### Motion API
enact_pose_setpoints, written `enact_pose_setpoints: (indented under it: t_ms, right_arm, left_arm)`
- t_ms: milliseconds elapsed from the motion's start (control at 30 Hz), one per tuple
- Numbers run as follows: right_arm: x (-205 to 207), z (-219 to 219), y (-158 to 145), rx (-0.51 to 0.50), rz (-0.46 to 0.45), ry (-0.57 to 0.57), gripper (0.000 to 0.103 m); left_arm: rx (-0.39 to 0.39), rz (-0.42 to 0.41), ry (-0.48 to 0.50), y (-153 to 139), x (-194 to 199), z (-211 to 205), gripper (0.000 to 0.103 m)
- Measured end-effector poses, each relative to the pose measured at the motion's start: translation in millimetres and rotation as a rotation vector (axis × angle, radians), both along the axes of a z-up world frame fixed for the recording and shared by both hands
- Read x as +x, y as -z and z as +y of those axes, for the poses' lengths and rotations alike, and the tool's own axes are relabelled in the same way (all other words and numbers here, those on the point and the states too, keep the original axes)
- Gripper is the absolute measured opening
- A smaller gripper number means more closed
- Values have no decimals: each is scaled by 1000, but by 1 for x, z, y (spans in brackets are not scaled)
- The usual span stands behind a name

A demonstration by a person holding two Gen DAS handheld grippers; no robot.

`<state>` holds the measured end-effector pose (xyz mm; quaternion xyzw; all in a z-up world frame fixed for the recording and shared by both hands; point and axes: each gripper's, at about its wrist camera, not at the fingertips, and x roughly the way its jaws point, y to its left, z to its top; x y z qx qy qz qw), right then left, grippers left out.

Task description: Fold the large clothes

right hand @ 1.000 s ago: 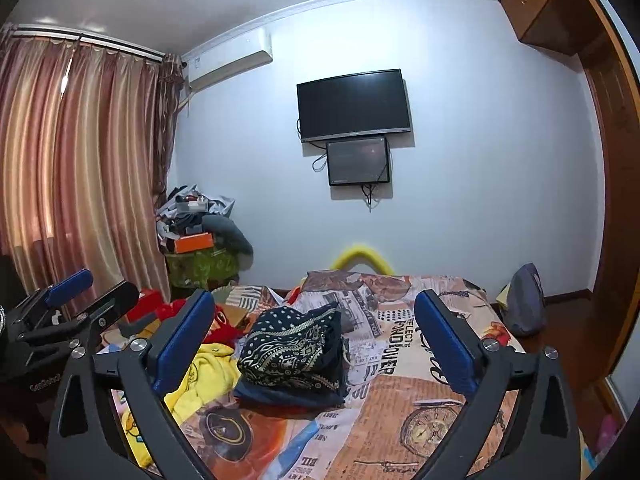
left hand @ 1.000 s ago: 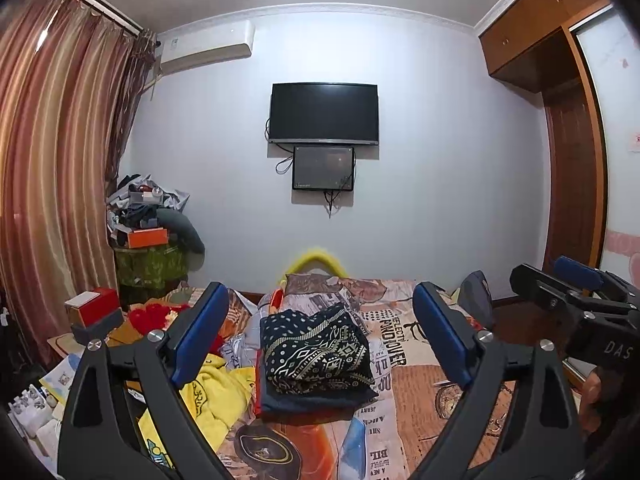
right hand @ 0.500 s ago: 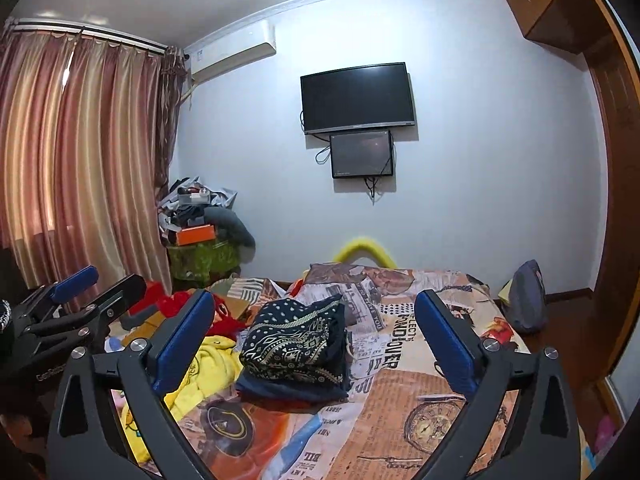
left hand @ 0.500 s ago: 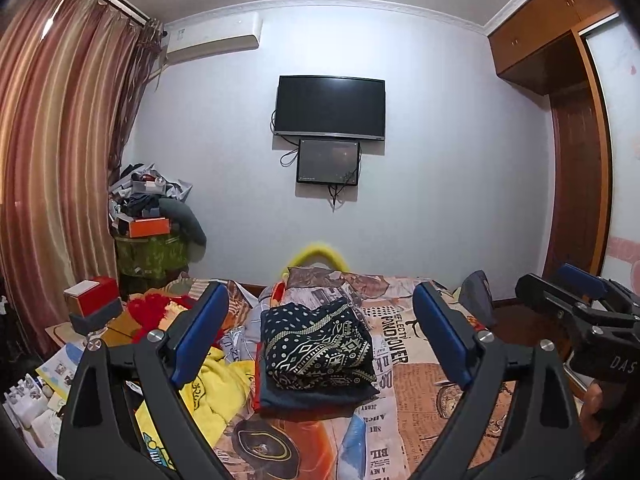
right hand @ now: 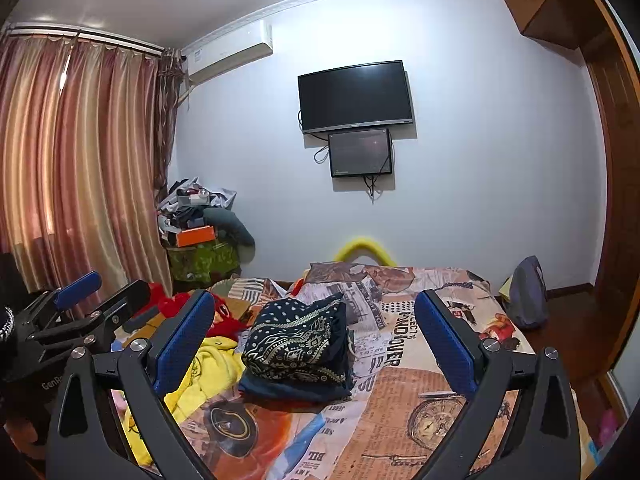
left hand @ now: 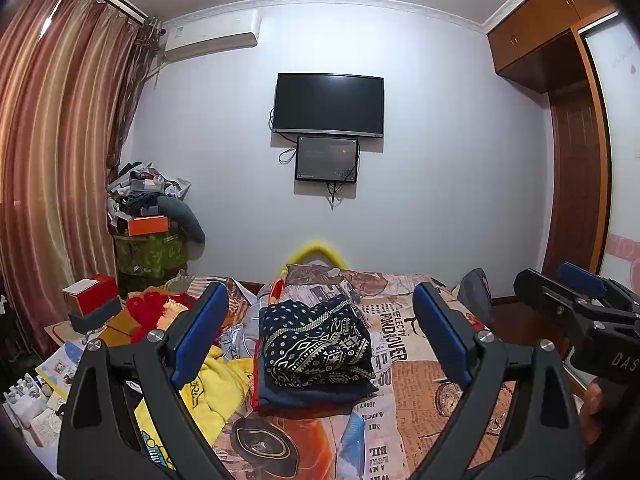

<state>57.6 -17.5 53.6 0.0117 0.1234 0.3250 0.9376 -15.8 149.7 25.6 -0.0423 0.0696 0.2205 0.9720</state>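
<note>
Navy patterned folded clothes stack lying mid-bed on newspaper-print orange bedsheet, yellow crumpled garment just left. Left gripper and right gripper hovering near, both gaping wide, gripping nothing.

Left wrist view: looks forward between my spread blue-padded fingers, level, across the newspaper-print bedspread toward the black wall-mounted television, from near the bed's foot. Right wrist view: same facing, set further right, angled slightly left. Shared: folded navy patterned garment stack, television, striped curtains.
</note>
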Motion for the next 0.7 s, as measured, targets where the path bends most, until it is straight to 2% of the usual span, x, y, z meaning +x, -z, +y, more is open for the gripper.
enact_pose_setpoints:
  t_ms: [700]
  right_arm:
    - [-2, -2, -3, 9, -9, 0, 100]
  left_arm:
    - [10, 6, 26, 2, -3, -2, 94]
